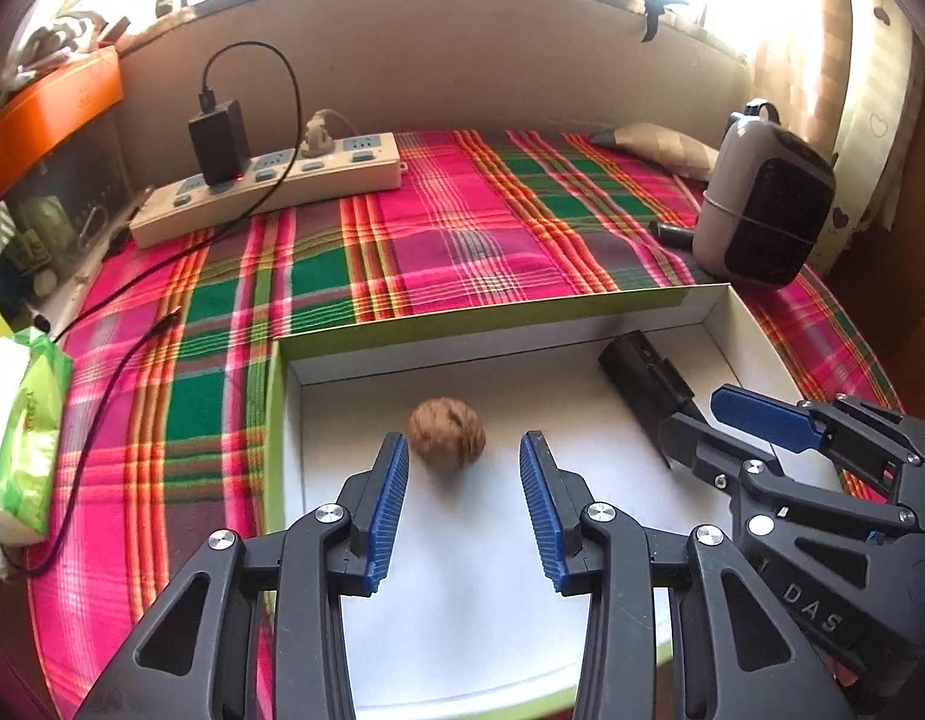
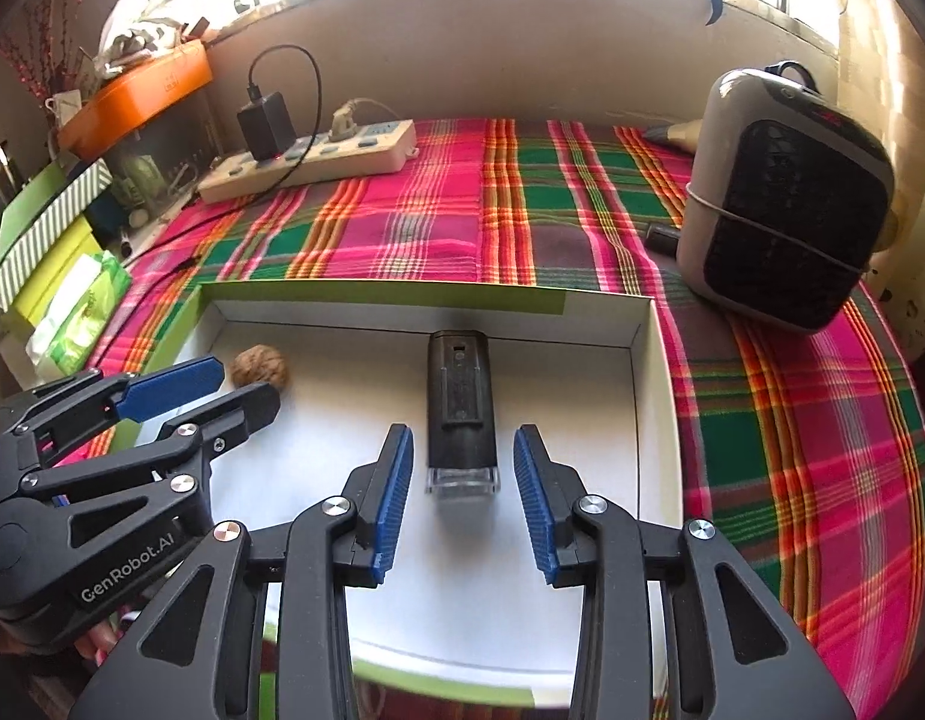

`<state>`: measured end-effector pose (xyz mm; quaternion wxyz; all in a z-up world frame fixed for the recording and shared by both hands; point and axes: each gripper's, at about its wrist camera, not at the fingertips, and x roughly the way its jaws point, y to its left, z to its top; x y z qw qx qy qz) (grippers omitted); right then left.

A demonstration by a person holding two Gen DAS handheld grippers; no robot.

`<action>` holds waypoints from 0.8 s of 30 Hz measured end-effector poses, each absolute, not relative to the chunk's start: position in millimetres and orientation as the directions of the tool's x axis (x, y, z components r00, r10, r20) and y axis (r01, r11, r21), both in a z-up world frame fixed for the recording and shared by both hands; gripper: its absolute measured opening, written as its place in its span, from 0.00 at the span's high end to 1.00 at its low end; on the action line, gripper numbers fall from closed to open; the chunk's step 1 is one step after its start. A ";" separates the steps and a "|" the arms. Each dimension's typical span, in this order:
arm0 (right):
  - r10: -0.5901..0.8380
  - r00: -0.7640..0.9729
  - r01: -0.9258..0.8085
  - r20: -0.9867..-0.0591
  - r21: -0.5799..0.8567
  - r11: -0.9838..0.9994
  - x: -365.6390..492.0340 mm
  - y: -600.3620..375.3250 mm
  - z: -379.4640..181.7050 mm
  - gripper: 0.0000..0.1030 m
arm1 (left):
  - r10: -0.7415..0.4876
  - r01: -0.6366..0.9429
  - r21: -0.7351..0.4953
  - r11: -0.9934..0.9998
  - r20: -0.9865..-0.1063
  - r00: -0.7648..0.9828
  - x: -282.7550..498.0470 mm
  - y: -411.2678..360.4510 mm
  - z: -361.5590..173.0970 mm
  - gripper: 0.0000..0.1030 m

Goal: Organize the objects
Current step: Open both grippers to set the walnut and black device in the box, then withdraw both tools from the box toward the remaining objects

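The left tongs (image 1: 464,498) are spread apart and hold nothing, and the right tongs (image 2: 462,498) are spread apart and hold nothing too. Both hang low over the white tray (image 2: 642,396) with the green rim, which sits on the plaid cloth (image 2: 402,228) over the counter. In the left wrist view, the walnut (image 1: 447,432) lies on the tray floor in the middle of the picture, just past the tips of the left tongs and a bit nearer the left-hand tip. The left tongs are the closer ones to it. In the right wrist view, the black stick-shaped gadget (image 2: 459,402) lies in the middle of the picture. Its long side points straight away from the right tongs, and its clear end sits between the two blue tips without touching them. The right tongs are the closer ones to it. I think each thing is already lined up with its own tongs, so a short push forward and a squeeze would catch it. The walnut is round and could roll away.
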<state>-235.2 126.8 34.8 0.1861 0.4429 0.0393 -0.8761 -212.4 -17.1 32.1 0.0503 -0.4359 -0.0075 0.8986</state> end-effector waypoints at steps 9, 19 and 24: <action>-0.307 -0.557 0.371 -0.772 0.099 -0.923 -212.7 133.2 45.2 0.64 | 0.090 -0.062 -0.066 -0.996 -0.752 -0.653 -183.1 -23.3 48.6 0.64; -0.327 -0.582 0.385 -0.745 0.101 -0.917 -179.0 148.9 54.9 0.64 | 0.083 -0.035 -0.081 -0.996 -0.723 -0.686 -140.9 -39.2 55.8 0.64; -0.342 -0.584 0.390 -0.736 0.116 -0.914 -162.8 156.3 56.6 0.64 | 0.087 -0.028 -0.094 -0.995 -0.708 -0.701 -119.6 -45.4 56.3 0.64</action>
